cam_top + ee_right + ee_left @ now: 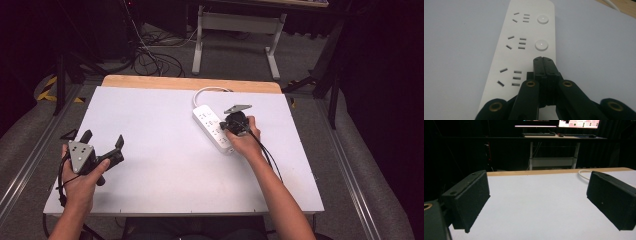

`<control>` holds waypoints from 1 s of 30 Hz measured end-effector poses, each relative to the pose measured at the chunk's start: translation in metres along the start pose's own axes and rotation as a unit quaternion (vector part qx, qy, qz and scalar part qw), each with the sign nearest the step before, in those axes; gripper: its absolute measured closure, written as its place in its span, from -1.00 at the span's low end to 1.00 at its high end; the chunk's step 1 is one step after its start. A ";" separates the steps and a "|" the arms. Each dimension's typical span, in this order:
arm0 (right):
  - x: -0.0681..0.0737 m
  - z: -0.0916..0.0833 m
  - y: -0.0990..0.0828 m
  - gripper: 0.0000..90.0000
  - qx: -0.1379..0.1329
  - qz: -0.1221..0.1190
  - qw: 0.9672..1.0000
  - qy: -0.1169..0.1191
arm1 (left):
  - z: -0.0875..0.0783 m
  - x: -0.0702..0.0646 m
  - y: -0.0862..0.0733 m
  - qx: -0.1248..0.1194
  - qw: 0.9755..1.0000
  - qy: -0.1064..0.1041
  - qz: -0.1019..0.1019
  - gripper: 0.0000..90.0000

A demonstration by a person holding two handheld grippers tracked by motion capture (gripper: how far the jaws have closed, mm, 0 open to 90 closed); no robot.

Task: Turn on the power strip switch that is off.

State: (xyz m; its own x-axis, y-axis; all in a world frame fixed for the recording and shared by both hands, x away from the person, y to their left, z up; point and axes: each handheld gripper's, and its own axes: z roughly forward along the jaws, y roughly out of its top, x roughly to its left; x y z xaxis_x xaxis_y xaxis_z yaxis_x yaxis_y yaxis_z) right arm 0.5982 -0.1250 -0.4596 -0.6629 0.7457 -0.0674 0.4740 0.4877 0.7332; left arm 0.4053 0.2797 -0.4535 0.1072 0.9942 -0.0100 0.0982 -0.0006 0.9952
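Hands come in over the near edge of the white table (165, 175), each holding a gripper. Toward the near-left corner, the left gripper (102, 141) hovers with its jaws spread wide and nothing between them; its own view looks across bare tabletop between the two black pads (469, 200) to the wooden strip along the far edge.

Farther in, right of the table's middle, the right gripper (229, 125) is over the near end of a white power strip (207, 120). In the right gripper view the jaws are clenched together with nothing between them, their joined tips (543, 65) set on the strip's top face where the nearest round button would fall, in line with the two buttons (541, 45) beyond. Whether they are pressing down cannot be told.

The strip lies flat, slanting from its near end away toward the far edge, where its white cable (210, 90) loops off.

It looks like a rigid plastic shell, light enough to skid on the smooth board if pushed sideways, and glossy, so likely slippery under hard pads. For lifting or steadying, the long side walls seem the best hold, taken across the narrow width near the middle; the cable is soft and would tug at the far end.
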 end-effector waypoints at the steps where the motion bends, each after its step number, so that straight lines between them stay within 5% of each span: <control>1: 0.000 0.000 0.000 1.00 0.001 0.001 1.000 0.000 | 0.000 0.000 0.000 0.000 1.000 0.000 0.000 -0.88; 30: 0.000 0.000 -0.002 1.00 -0.008 0.007 1.000 -0.001 | -0.001 0.001 0.000 0.001 1.000 0.003 -0.006 -0.88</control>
State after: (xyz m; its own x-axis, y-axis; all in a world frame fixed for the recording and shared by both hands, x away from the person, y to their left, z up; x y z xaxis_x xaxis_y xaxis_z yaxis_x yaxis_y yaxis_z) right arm 0.5973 -0.1258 -0.4606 -0.6554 0.7530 -0.0582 0.4740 0.4702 0.7445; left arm 0.4041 0.2812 -0.4539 0.0996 0.9948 -0.0204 0.1006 0.0104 0.9949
